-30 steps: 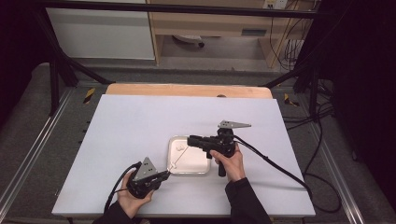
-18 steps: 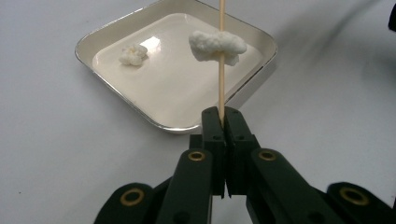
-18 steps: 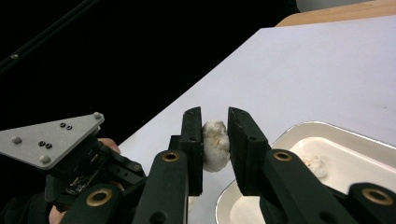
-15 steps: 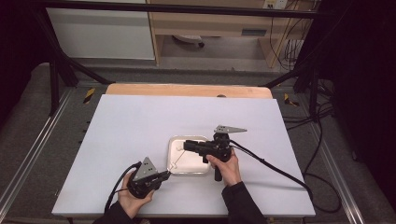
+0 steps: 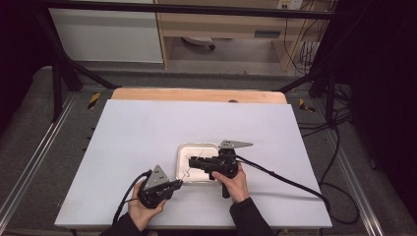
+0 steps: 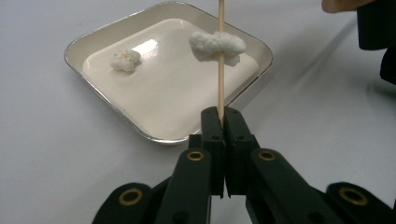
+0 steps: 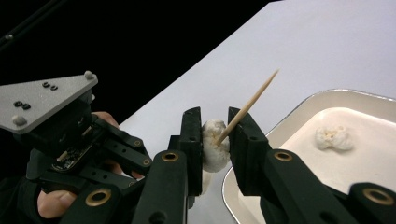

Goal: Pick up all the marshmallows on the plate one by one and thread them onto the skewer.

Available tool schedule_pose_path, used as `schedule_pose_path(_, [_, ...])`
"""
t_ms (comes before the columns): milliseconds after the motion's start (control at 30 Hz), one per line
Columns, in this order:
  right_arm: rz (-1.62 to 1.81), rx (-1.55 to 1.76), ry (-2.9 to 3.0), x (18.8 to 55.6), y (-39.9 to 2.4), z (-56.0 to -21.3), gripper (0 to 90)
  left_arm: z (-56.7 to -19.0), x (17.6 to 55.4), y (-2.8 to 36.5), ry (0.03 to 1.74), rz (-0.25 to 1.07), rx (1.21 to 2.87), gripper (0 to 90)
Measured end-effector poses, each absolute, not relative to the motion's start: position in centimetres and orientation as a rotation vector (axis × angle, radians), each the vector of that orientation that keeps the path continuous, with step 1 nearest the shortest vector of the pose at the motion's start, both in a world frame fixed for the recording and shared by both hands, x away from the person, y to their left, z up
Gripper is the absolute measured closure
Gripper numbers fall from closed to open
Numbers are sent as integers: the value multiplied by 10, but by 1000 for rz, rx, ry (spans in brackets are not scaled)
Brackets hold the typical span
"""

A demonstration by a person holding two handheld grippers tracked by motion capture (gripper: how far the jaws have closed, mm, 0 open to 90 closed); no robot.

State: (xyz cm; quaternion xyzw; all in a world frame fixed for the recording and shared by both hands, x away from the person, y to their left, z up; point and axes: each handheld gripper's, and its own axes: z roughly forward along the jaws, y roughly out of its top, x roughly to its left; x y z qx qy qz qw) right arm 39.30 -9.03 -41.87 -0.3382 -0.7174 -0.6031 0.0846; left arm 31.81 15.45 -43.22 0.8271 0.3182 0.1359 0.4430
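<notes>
My left gripper [image 5: 179, 183] [image 6: 222, 114] is shut on the base of a thin wooden skewer [image 6: 219, 70], which stands upright at the tray's near edge. A white popcorn-like piece [image 6: 217, 46] is threaded on the skewer. My right gripper [image 5: 192, 161] [image 7: 214, 114] reaches in from the right over the tray. Its jaws are shut on another white piece [image 7: 215, 147]. The skewer [image 7: 250, 100] runs into that piece, and its pointed tip rises beyond it. A third white piece [image 6: 125, 59] [image 7: 332, 136] lies loose in the shallow white tray [image 5: 184, 150] [image 6: 74, 46] [image 7: 327, 93].
The tray sits near the front middle of a white tabletop [image 5: 147, 128]. Black cables [image 5: 285, 179] trail from both grippers toward the front and right edges. A wooden strip [image 5: 196, 94] borders the table's far edge, with metal frame rails at both sides.
My right gripper has come down and toward the person, closer to the skewer over the tray. The left gripper and the skewer have stayed in place.
</notes>
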Motion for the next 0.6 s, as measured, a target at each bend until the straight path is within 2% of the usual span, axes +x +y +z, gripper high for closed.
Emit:
schedule_pose_path(333, [-1775,-1005,-2166,390,-87,-425,743,-434,319,151,796,335,2051,884])
schedule_pose_path(433, [-1791,-1014,-2194,390,-90,-420,632,-434,320,153,801,335,2054,884])
schedule_pose_path(600, [-1778,-1019,-2275,389,-98,-410,394,-434,320,157,806,340,2056,884])
